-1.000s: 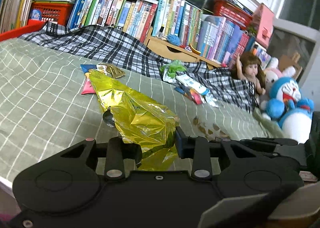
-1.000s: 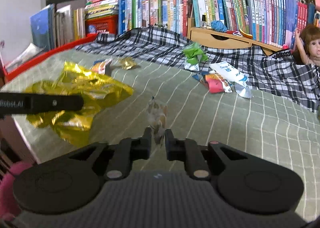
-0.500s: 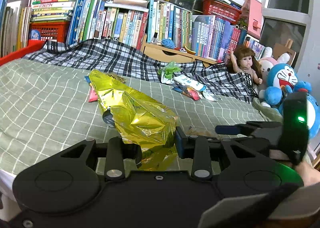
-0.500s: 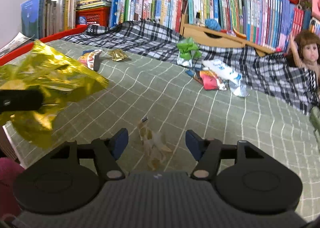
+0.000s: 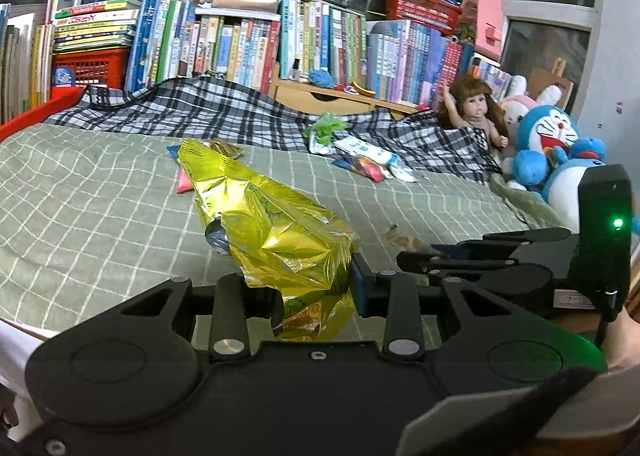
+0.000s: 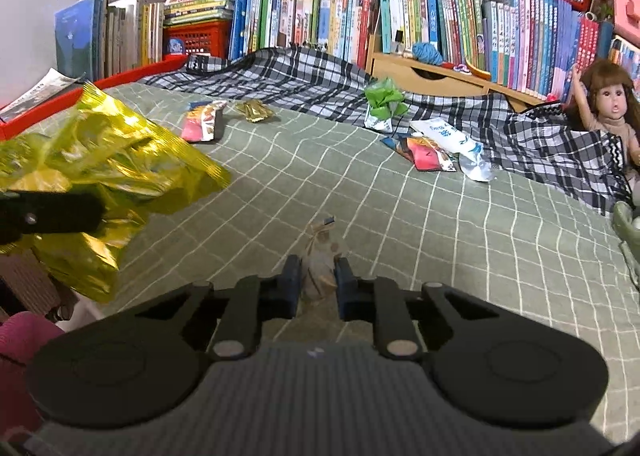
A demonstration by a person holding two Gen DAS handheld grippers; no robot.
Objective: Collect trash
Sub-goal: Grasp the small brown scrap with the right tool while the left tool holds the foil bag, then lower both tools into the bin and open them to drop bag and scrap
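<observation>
My left gripper (image 5: pixel 318 292) is shut on a crinkled yellow foil bag (image 5: pixel 272 228), held above the green checked bed cover (image 5: pixel 80 192). That bag (image 6: pixel 104 160) also fills the left of the right wrist view. My right gripper (image 6: pixel 318 282) is low over the cover, its fingers pressed on a small crumpled brown wrapper (image 6: pixel 320 252). From the left wrist view, the right gripper (image 5: pixel 420 256) reaches in from the right with the brown wrapper (image 5: pixel 404 240) at its tips.
More litter lies farther back: a pink snack packet (image 6: pixel 202 122), a gold wrapper (image 6: pixel 254 111), a green crumpled bag (image 6: pixel 382 102), a white-blue packet (image 6: pixel 444 136) and a red packet (image 6: pixel 424 148). A plaid blanket (image 6: pixel 304 72), bookshelves, a doll (image 6: pixel 608 104) and plush toys (image 5: pixel 552 140) border the bed.
The right gripper was shut on the brown wrapper, stood open around it half a second ago, and is now closed on it again. The left gripper keeps the yellow bag, lifted slightly.
</observation>
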